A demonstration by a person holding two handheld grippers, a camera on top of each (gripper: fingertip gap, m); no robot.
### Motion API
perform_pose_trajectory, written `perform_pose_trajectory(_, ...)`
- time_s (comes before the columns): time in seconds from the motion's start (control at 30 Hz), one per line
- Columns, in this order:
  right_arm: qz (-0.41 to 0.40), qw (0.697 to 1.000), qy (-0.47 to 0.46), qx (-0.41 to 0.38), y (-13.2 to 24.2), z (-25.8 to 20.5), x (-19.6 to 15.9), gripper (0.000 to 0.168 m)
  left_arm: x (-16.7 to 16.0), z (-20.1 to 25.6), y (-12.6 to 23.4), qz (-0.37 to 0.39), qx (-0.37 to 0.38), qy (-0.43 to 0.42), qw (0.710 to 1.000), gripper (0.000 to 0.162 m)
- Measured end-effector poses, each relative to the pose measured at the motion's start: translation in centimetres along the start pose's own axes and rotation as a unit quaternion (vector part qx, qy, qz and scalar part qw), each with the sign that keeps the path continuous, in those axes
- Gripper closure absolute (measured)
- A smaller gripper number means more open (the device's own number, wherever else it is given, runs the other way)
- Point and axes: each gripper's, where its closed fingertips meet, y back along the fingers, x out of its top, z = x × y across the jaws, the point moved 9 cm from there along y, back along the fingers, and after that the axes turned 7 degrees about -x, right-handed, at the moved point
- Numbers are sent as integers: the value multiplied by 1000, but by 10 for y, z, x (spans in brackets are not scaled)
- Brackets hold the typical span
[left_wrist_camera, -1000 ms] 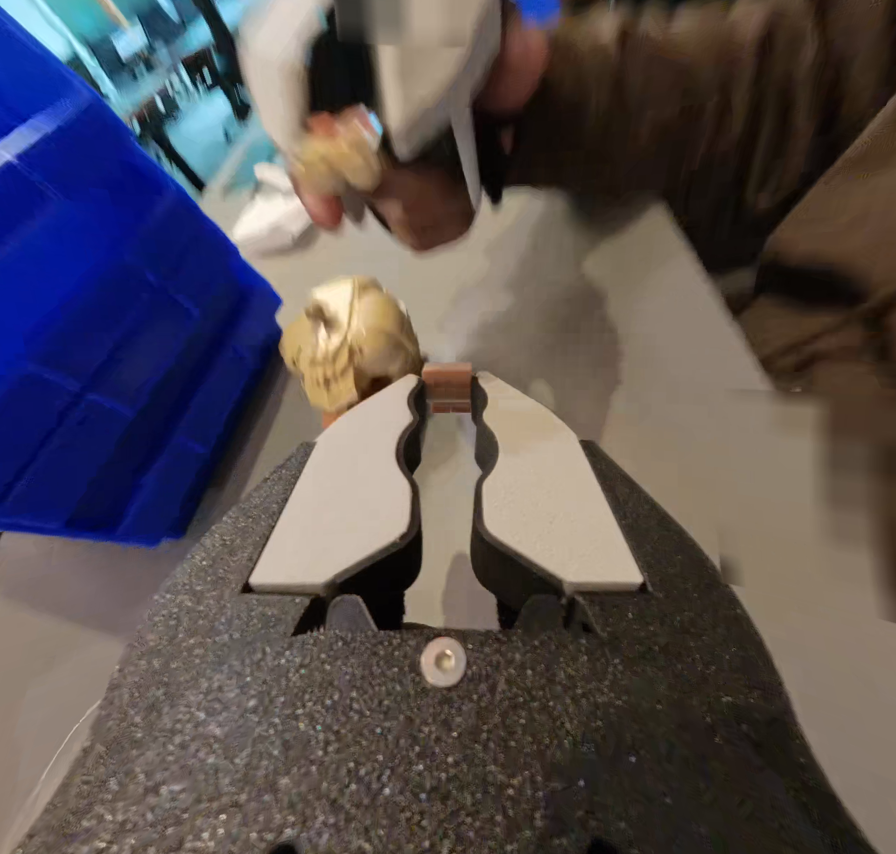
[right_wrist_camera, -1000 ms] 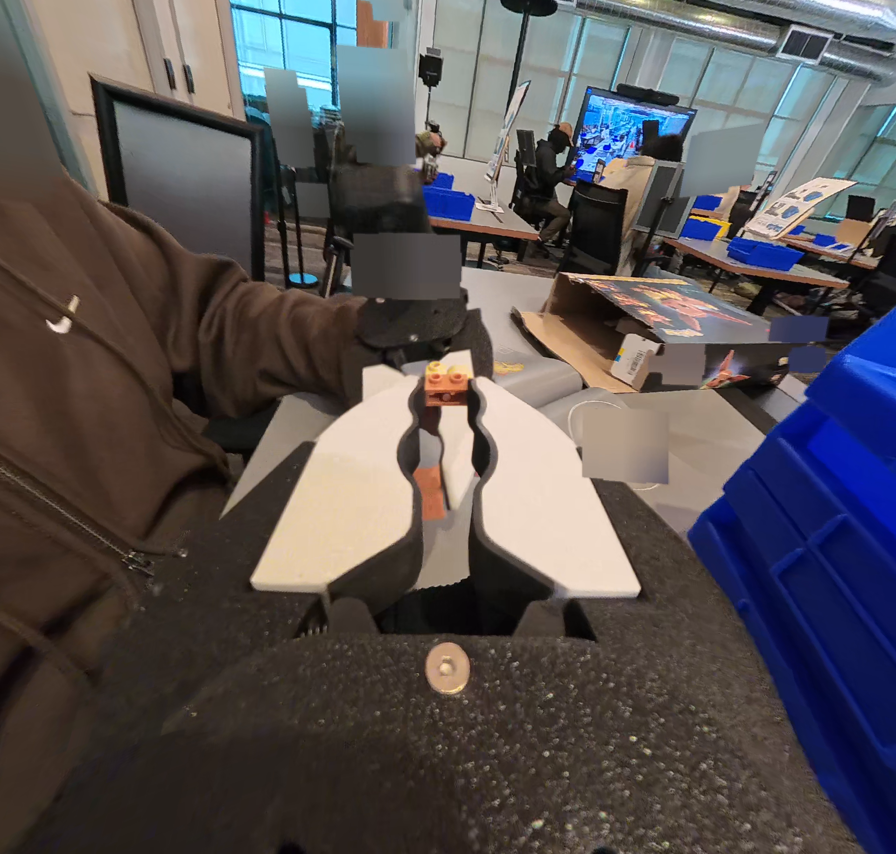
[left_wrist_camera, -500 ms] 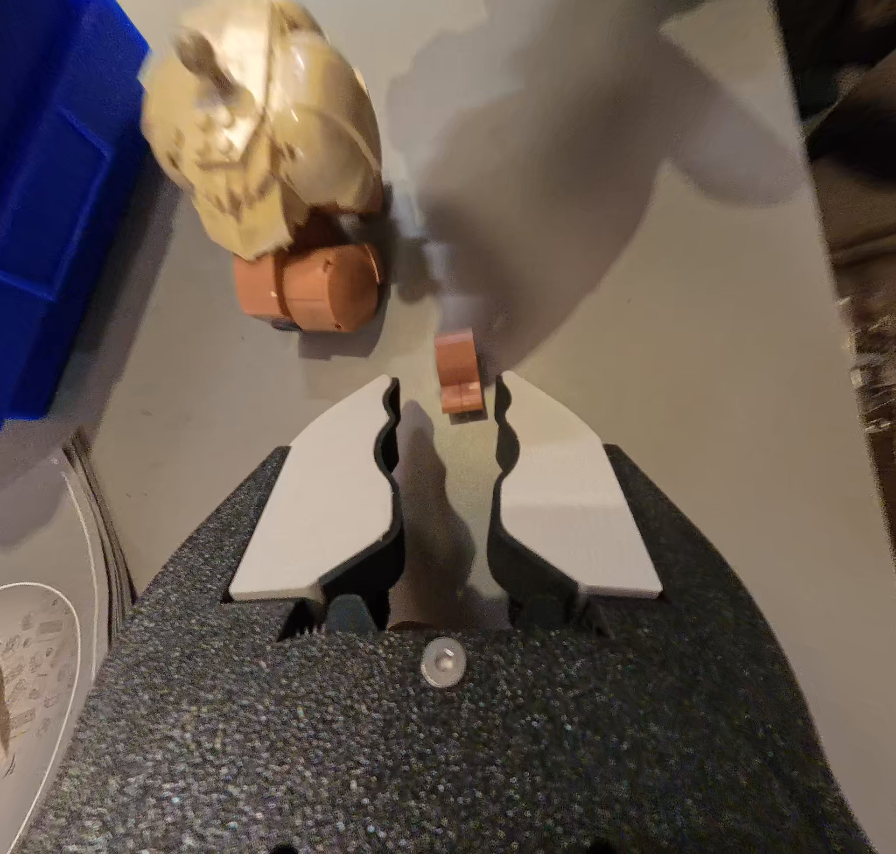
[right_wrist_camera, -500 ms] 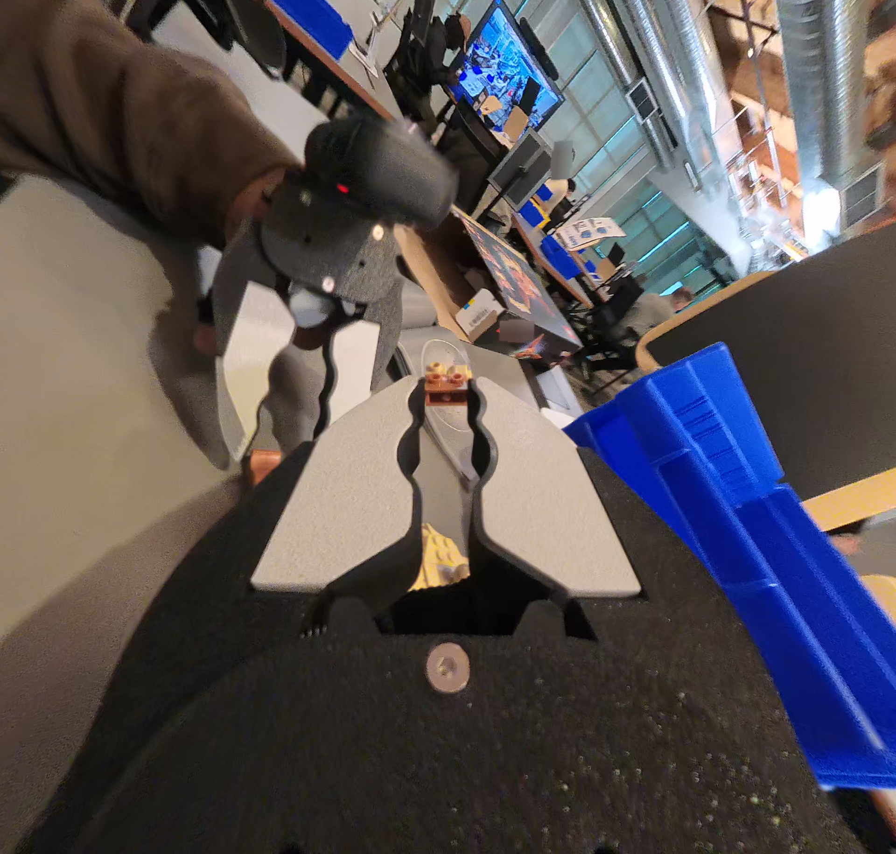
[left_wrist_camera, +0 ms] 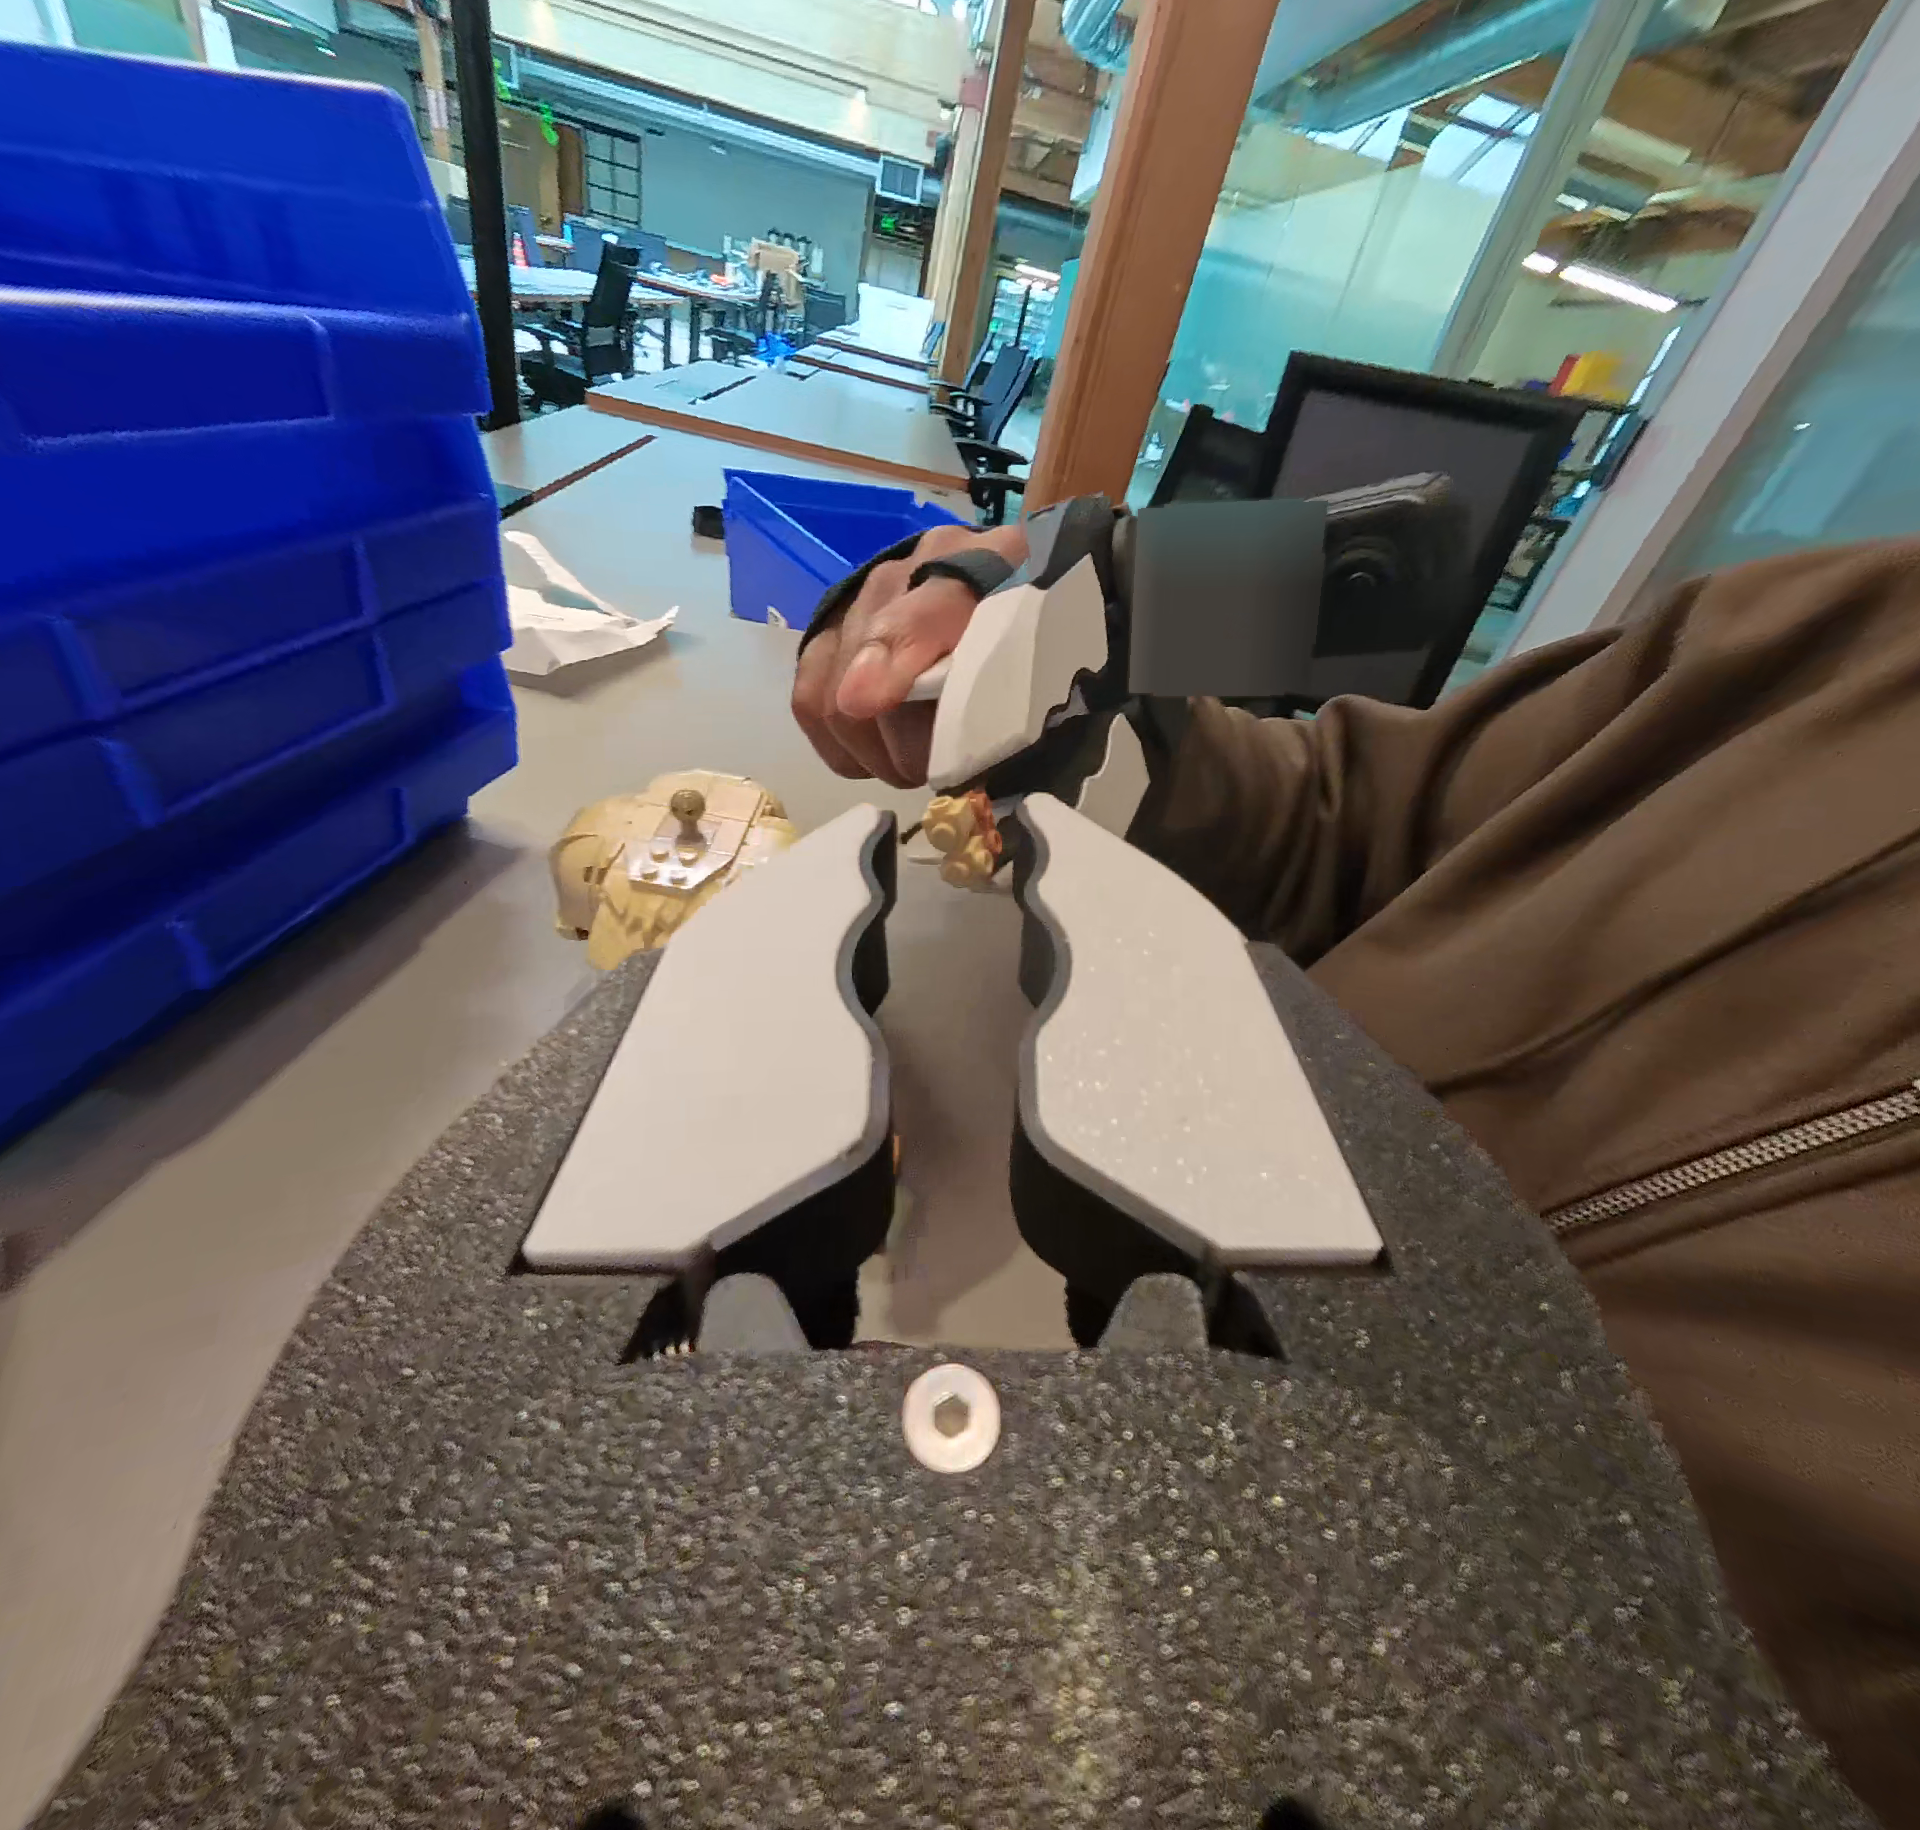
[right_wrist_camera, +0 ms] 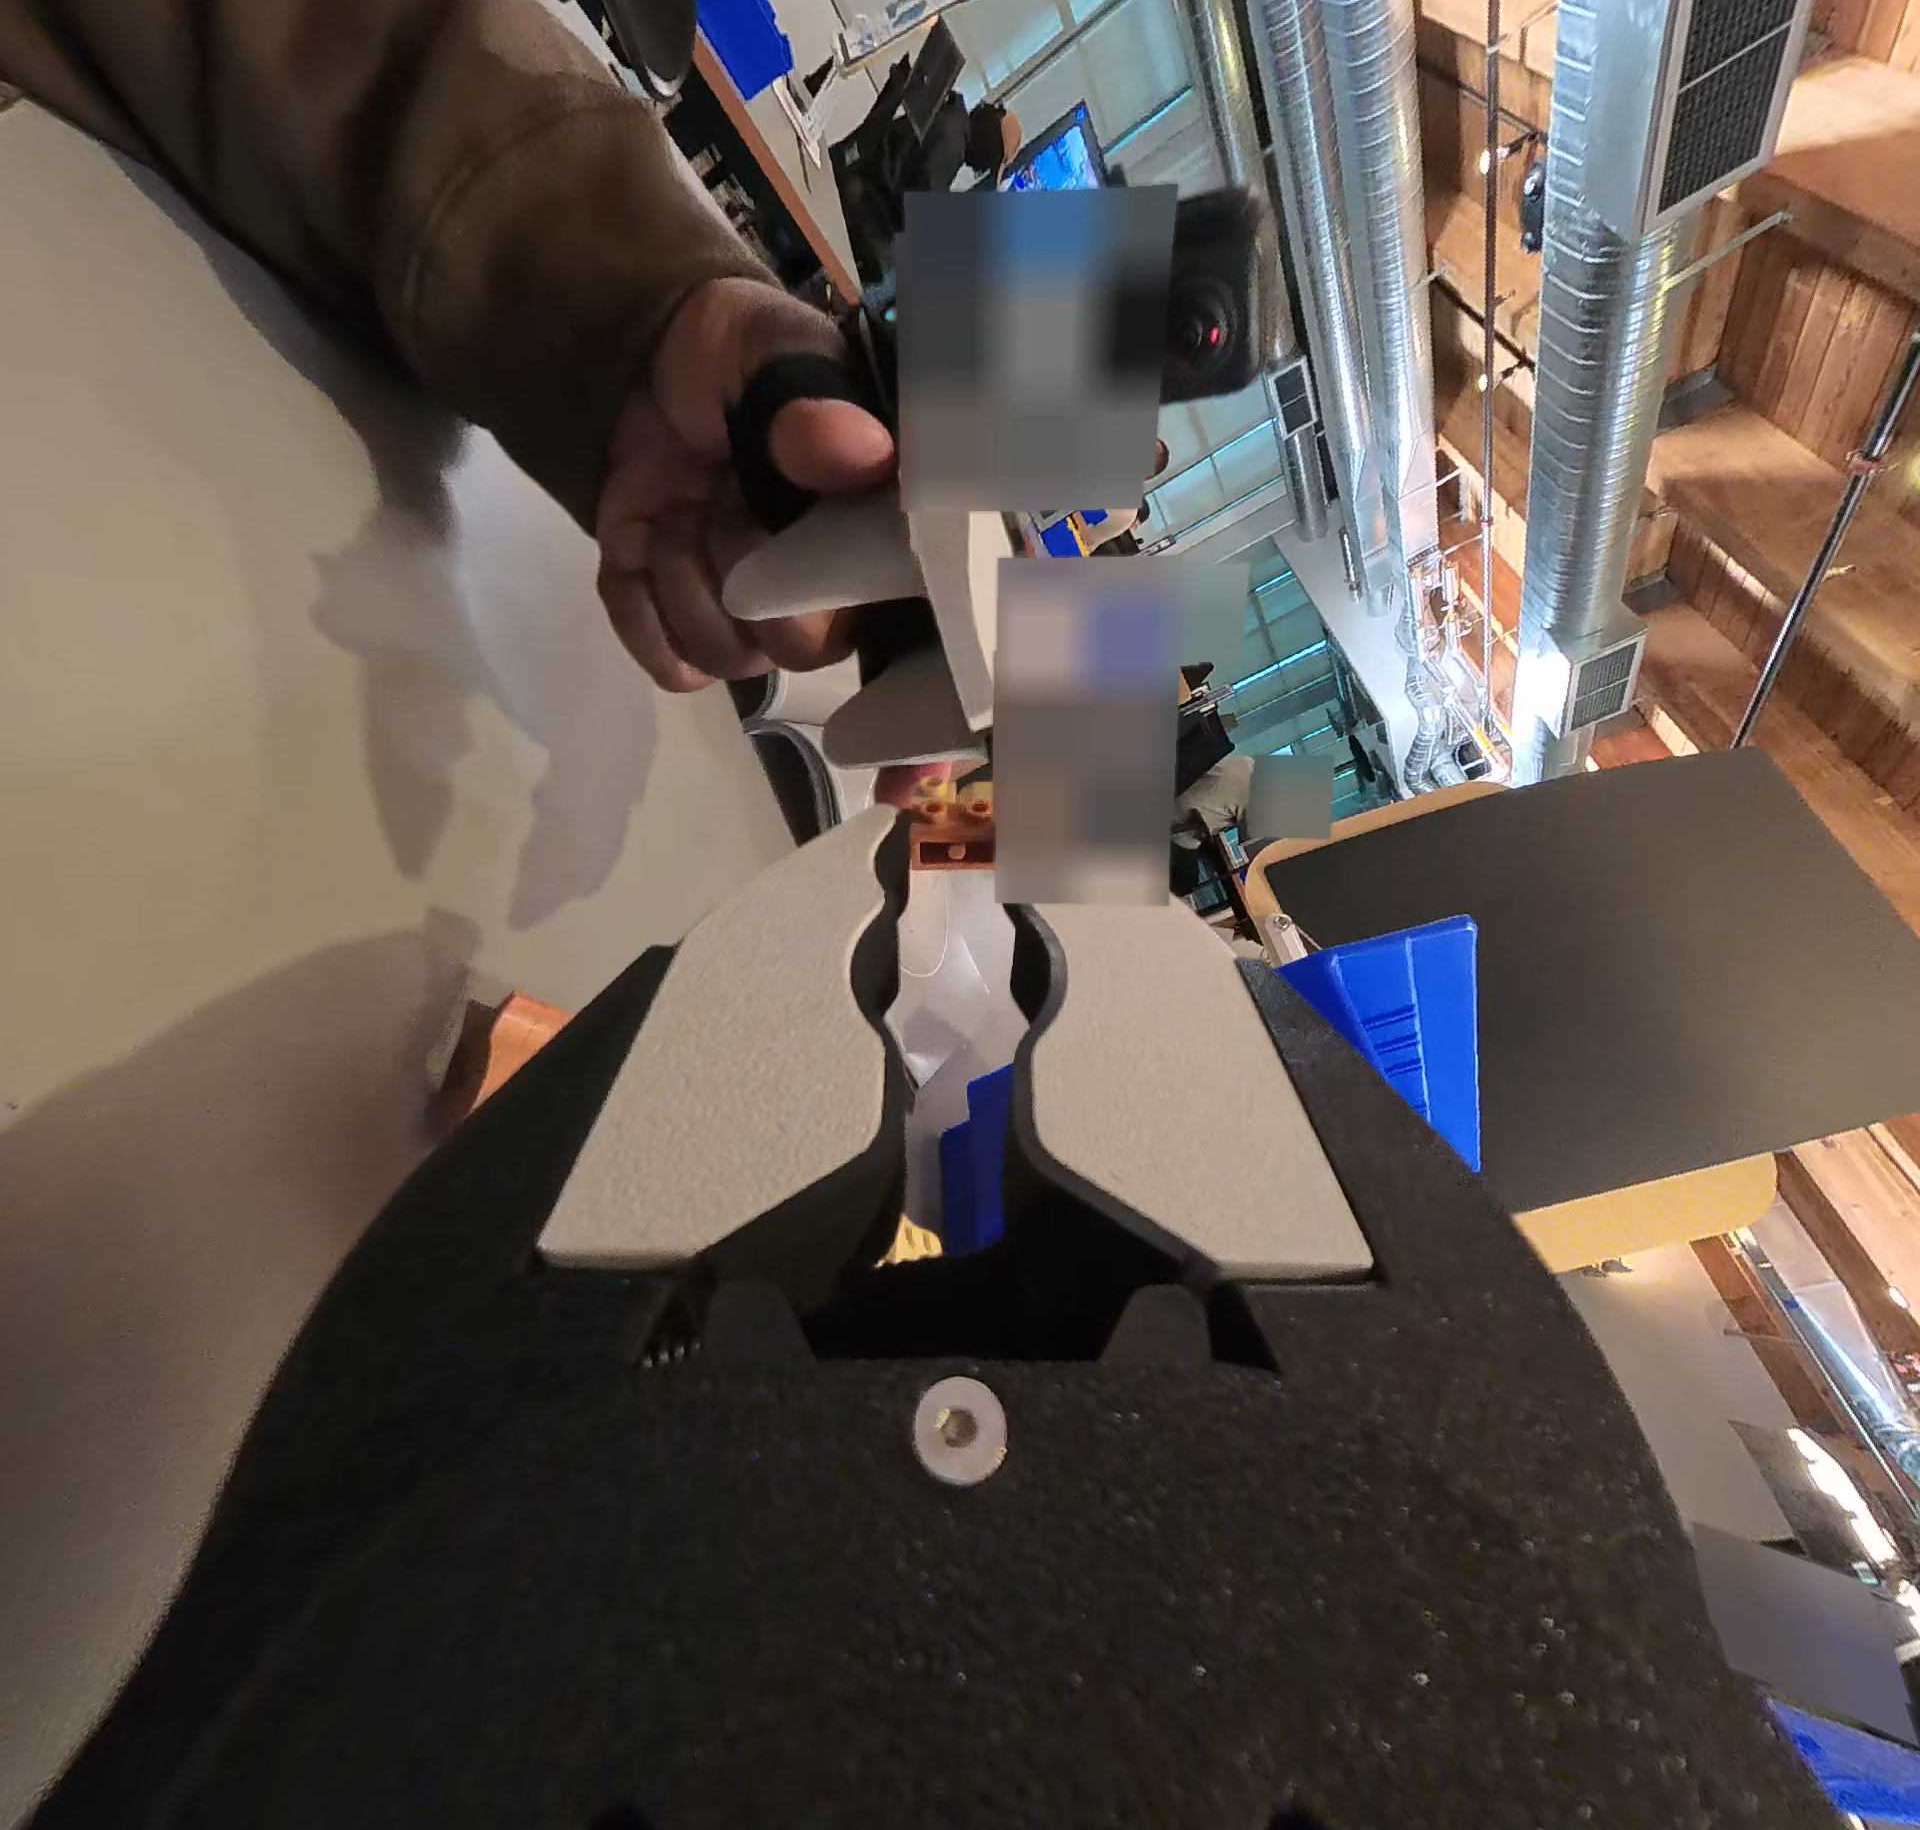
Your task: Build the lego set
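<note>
Half a second earlier the left gripper (left_wrist_camera: 954, 835) had looked down at a brown brick lying on the table (left_wrist_camera: 343, 1105); it had since tipped up level, and that brick was out of sight. Its jaws stood spread with nothing between them.

Just past its tips, the right gripper (left_wrist_camera: 977, 793) came down from above, a hand (left_wrist_camera: 883, 668) wrapped round its grip. It pinched a small piece (left_wrist_camera: 961, 838), tan studs on an orange-brown brick. From the right wrist view the same piece (right_wrist_camera: 951, 838) sat clamped at the fingertips, though a mosaic patch hid the right tip.

Left of that, the tan model (left_wrist_camera: 665, 871) rested on the table, its studded top facing up, apart from both grippers. Beside it rose stacked blue bins (left_wrist_camera: 239, 554); further off lay white paper (left_wrist_camera: 571, 617) and another bin (left_wrist_camera: 810, 544).

The likely next move was passing the piece across or seating it on the model. Its hold looked slight, only at the very tips, so a sideways nudge from the left fingers (left_wrist_camera: 1143, 1032) could twist it loose. Pressing onto the unheld model might also shove it toward the bins.
</note>
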Motion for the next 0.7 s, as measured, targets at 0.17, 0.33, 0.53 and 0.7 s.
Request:
perform_pose_trajectory(0.17, 8, 1000, 5, -4, 0, -1, 2, 152, -6, -2, -5, 0, -27, 33, 999, 144)
perform_pose_trajectory(0.33, 11, 1000, 10, -4, 0, -2, 3, 152, -9, -2, -8, 2, -41, 50, 998, 148)
perform_pose_trajectory(0.53, 19, 1000, 19, -6, 1, -2, 6, 152, -9, -1, -9, 15, -56, 49, 997, 153)
perform_pose_trajectory(0.7, 24, 999, 29, 4, 4, -1, 8, 152, -9, 0, -10, 18, -73, 53, 996, 155)
